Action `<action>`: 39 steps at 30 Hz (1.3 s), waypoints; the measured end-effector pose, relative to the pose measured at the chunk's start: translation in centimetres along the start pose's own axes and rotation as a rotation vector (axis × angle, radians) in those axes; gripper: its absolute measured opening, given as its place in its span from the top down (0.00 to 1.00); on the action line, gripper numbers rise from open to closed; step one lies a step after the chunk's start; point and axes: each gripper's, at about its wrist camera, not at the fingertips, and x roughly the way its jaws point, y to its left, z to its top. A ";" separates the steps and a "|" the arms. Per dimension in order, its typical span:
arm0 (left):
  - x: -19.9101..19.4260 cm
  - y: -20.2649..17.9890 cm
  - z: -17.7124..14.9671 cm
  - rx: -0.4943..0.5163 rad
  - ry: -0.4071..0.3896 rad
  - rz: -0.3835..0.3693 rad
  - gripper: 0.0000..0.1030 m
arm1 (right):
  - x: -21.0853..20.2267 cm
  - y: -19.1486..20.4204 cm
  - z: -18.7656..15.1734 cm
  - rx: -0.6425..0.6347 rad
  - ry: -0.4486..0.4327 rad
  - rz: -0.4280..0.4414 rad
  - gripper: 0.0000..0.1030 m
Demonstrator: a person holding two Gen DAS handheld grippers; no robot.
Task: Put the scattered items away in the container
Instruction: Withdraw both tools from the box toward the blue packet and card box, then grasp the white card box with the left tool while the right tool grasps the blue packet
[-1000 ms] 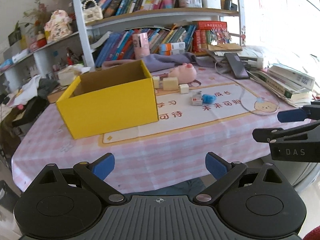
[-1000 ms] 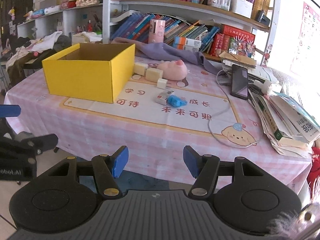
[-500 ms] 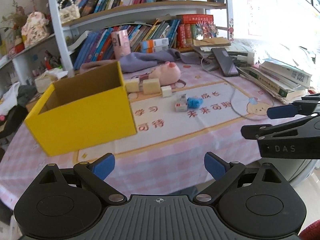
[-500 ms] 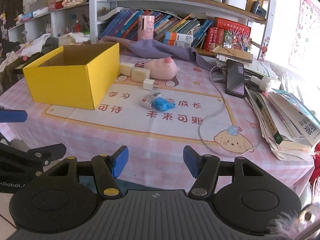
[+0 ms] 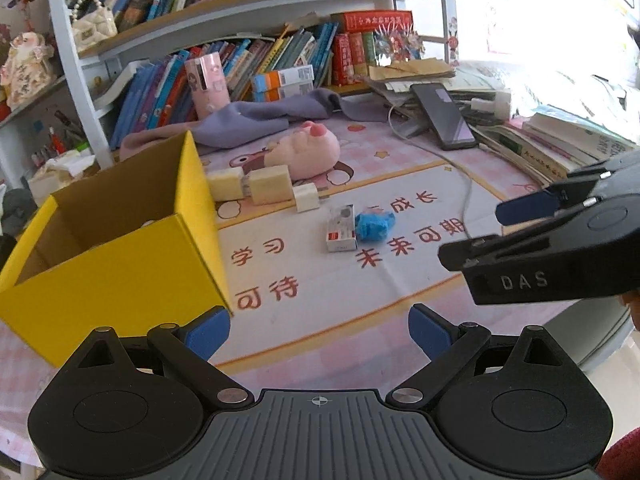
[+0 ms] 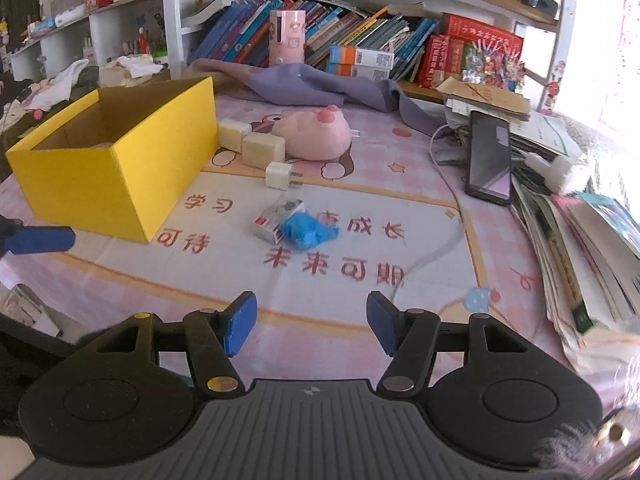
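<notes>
Both grippers, left gripper [image 5: 319, 330] and right gripper [image 6: 311, 328], hover with fingers apart and empty above the bench [image 6: 400, 184]. A blue crumpled wrapper [image 6: 307, 232] touches a small box [image 6: 277, 217], right of the yellow box [image 6: 120, 168].

The tabletop [image 6: 420, 152] wears a pink checked cloth under a printed mat [image 6: 240, 272] with red characters. On it sits an open yellow box [image 6: 132, 168] at the left, with two cream blocks [image 6: 256, 144] just beside its far corner and a white plug adapter [image 6: 279, 175] near them. A pink plush toy [image 6: 316, 136] lies behind these. Mid-mat, a small carton [image 6: 276, 218] touches a crumpled blue item [image 6: 308, 232]. A white cable [image 6: 448, 240] curves to the right, where a dark phone [image 6: 490, 160] leans on stacked books [image 6: 580, 248]. A purple cloth [image 6: 312, 84] is draped along the back edge.
</notes>
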 end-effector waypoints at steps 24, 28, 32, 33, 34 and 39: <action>10.8 -2.0 5.4 0.015 0.130 0.004 0.16 | 14.1 -3.0 7.2 -0.164 0.169 0.190 0.43; 12.2 -2.0 6.1 -0.005 0.137 0.001 0.24 | 14.7 -5.4 7.4 -0.155 0.186 0.142 0.43; 14.0 -2.3 6.8 -0.027 0.156 0.001 0.34 | 14.9 -7.7 7.6 -0.115 0.186 0.119 0.43; 14.4 -2.3 7.0 -0.035 0.156 0.001 0.35 | 14.9 -8.0 7.6 -0.113 0.184 0.117 0.43; 14.6 -2.3 7.2 -0.042 0.155 0.003 0.36 | 15.0 -8.1 7.7 -0.110 0.182 0.118 0.43; 15.9 -1.9 7.5 -0.073 0.186 0.016 0.56 | 15.1 -7.9 8.2 -0.105 0.172 0.155 0.42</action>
